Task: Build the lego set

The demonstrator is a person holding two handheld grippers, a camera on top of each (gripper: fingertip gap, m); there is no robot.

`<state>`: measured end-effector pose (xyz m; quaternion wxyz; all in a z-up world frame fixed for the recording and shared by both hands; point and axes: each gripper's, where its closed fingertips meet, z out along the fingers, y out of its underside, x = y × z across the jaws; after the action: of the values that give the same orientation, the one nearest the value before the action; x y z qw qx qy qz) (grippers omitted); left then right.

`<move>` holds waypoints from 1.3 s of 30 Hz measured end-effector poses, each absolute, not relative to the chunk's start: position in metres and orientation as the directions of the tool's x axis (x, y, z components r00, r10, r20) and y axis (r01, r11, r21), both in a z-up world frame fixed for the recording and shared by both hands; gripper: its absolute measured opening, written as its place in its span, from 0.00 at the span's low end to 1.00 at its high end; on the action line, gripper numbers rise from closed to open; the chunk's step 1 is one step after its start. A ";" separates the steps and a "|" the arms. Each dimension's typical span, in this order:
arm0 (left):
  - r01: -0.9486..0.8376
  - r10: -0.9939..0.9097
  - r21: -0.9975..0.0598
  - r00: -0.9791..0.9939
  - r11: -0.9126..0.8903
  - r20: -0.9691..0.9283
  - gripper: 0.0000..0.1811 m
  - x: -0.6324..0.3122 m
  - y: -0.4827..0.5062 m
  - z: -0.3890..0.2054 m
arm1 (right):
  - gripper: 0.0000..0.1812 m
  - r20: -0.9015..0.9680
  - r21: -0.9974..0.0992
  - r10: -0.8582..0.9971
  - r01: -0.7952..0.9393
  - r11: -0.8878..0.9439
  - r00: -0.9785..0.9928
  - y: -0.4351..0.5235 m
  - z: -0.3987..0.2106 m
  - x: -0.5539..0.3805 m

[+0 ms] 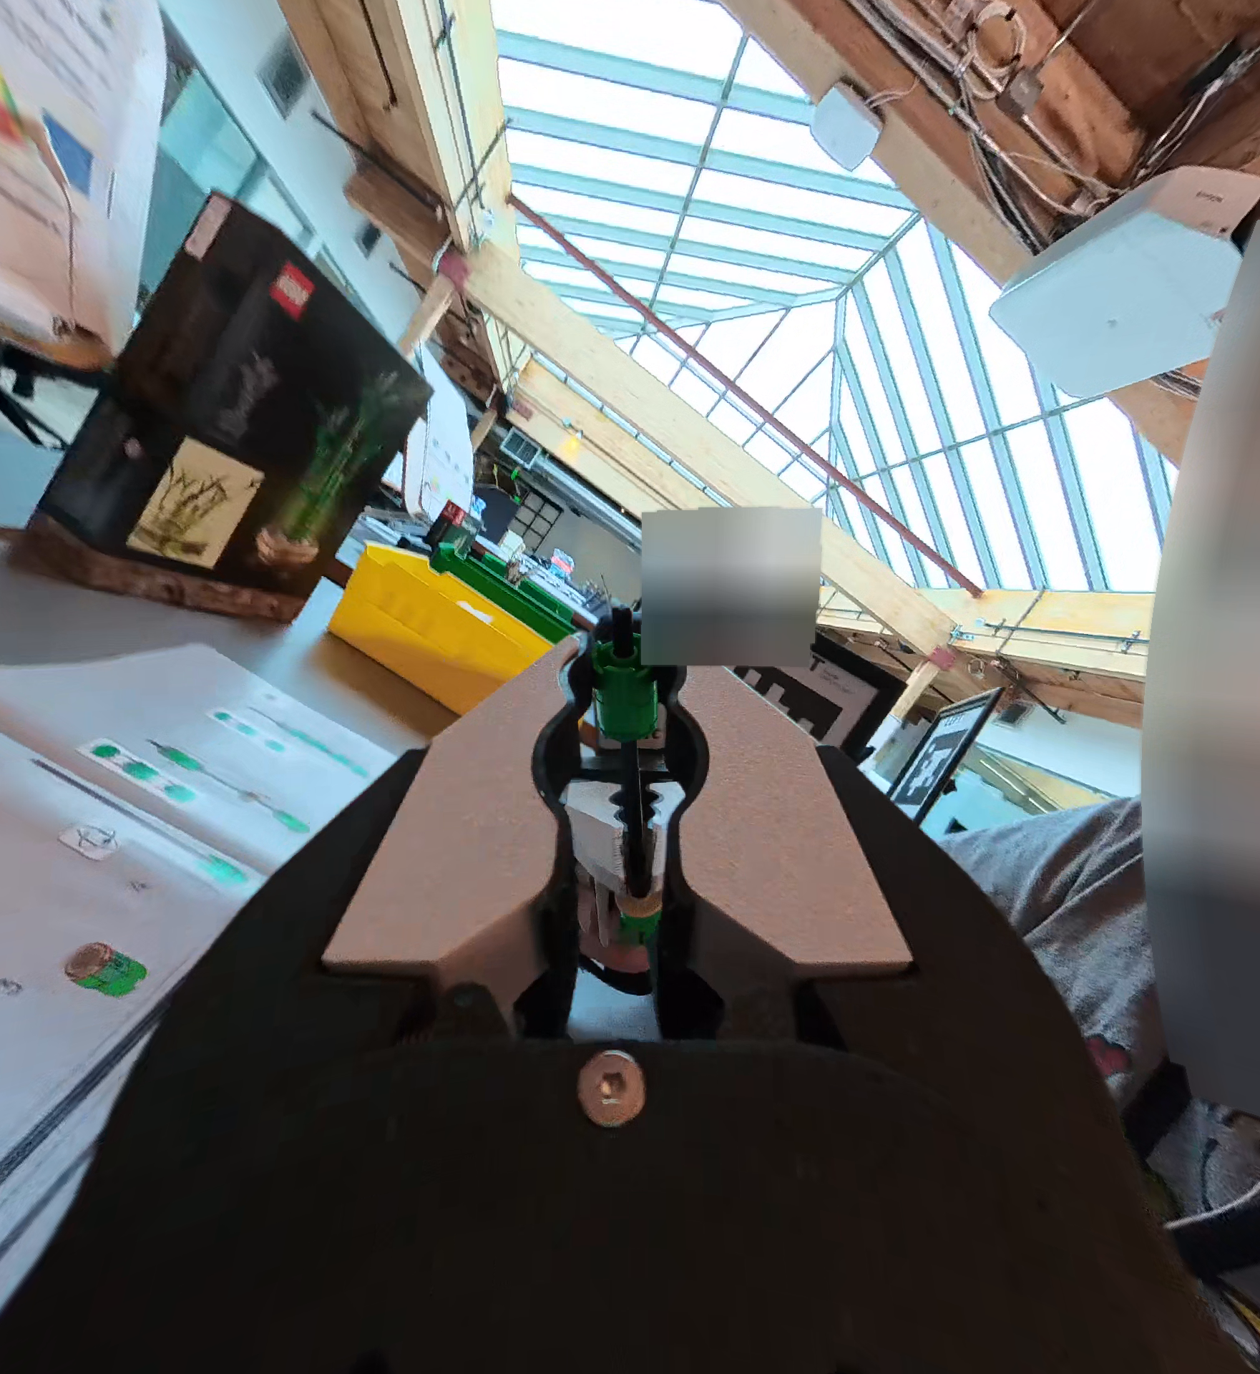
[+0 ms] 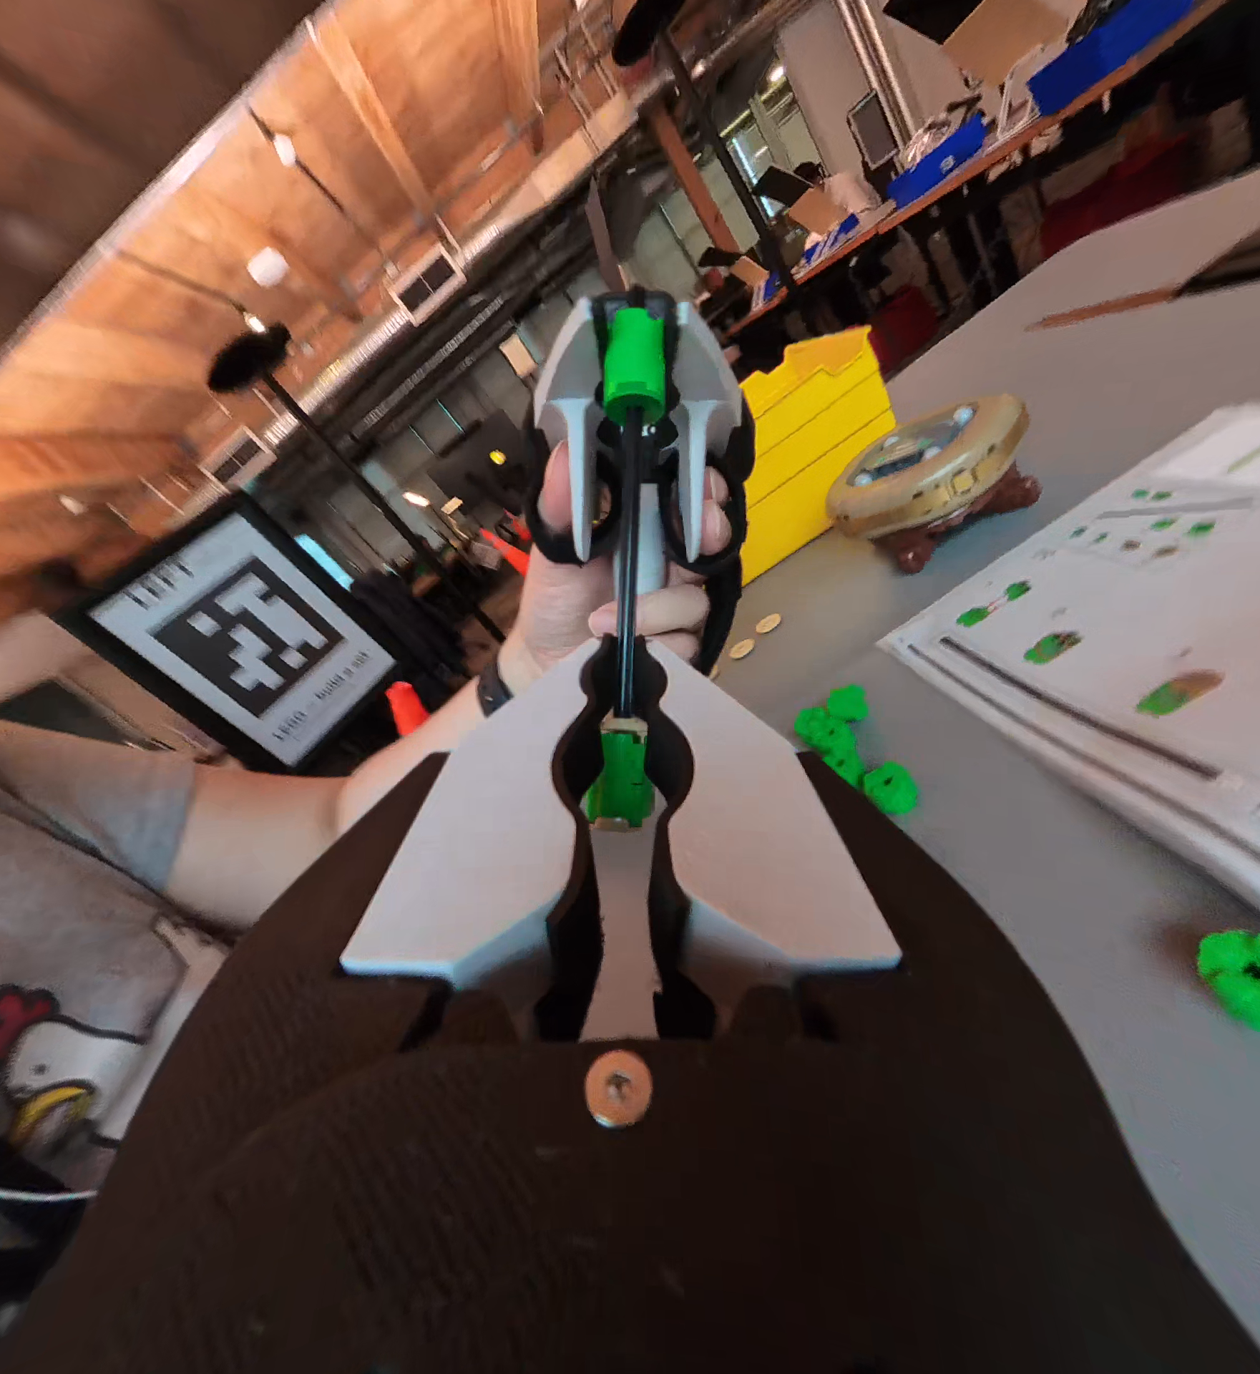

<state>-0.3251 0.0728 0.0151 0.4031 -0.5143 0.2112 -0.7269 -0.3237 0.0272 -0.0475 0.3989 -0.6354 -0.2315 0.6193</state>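
Note:
A thin black axle (image 2: 634, 535) runs between my two grippers. My left gripper (image 1: 623, 669) is shut on a bright green cylinder (image 1: 624, 691) threaded on one end of the axle. It also shows in the right wrist view (image 2: 634, 312), held by a hand (image 2: 575, 595), with that cylinder (image 2: 634, 364) at its tips. My right gripper (image 2: 630, 662) is shut on a green cylinder with tan ends (image 2: 619, 781) at the axle's other end. In the left wrist view that piece (image 1: 639, 918) shows low in the gap between my fingers. Both grippers are above the grey table (image 2: 983, 892).
An open instruction booklet (image 2: 1132, 632) lies on the table. Loose green pieces (image 2: 850, 743) and one more (image 2: 1258, 981) lie beside it. A round tan base on a brown stand (image 2: 931, 476), a yellow bin (image 2: 812, 446) and the dark set box (image 1: 225, 431) stand farther back. My right fingertips sit around 8 centimetres from my left ones.

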 end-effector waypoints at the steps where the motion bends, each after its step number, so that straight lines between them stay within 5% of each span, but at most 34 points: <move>1: 0.369 -0.799 -0.718 -0.140 -0.590 0.585 0.07 -0.324 0.075 0.012 | 0.01 -0.647 -0.755 0.758 -0.208 -0.621 0.085 0.029 -0.049 -0.323; 13: 0.347 -0.721 -0.659 -0.082 -0.668 0.688 0.07 -0.321 0.100 -0.024 | 0.01 -0.784 -0.611 0.619 -0.132 -0.781 -0.037 0.039 -0.080 -0.330; 21: 0.304 -0.531 -0.477 -0.122 -0.824 0.839 0.07 -0.320 0.119 -0.055 | 0.01 -0.871 -0.490 0.492 -0.112 -0.864 0.016 0.050 -0.098 -0.331; 27: 0.266 -0.580 -0.543 -0.079 -0.796 0.811 0.08 -0.318 0.115 -0.056 | 0.01 -0.889 -0.457 0.458 -0.069 -0.887 0.006 0.046 -0.102 -0.334; 39: 0.238 -0.520 -0.479 -0.156 -0.845 0.840 0.08 -0.322 0.106 -0.055 | 0.01 -0.885 -0.464 0.466 -0.062 -0.884 -0.020 0.036 -0.099 -0.336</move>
<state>-0.3223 0.1056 -0.0546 0.2525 -0.5987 0.1176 -0.7510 -0.3360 0.0363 -0.0990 0.1888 -0.6739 -0.1497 0.6984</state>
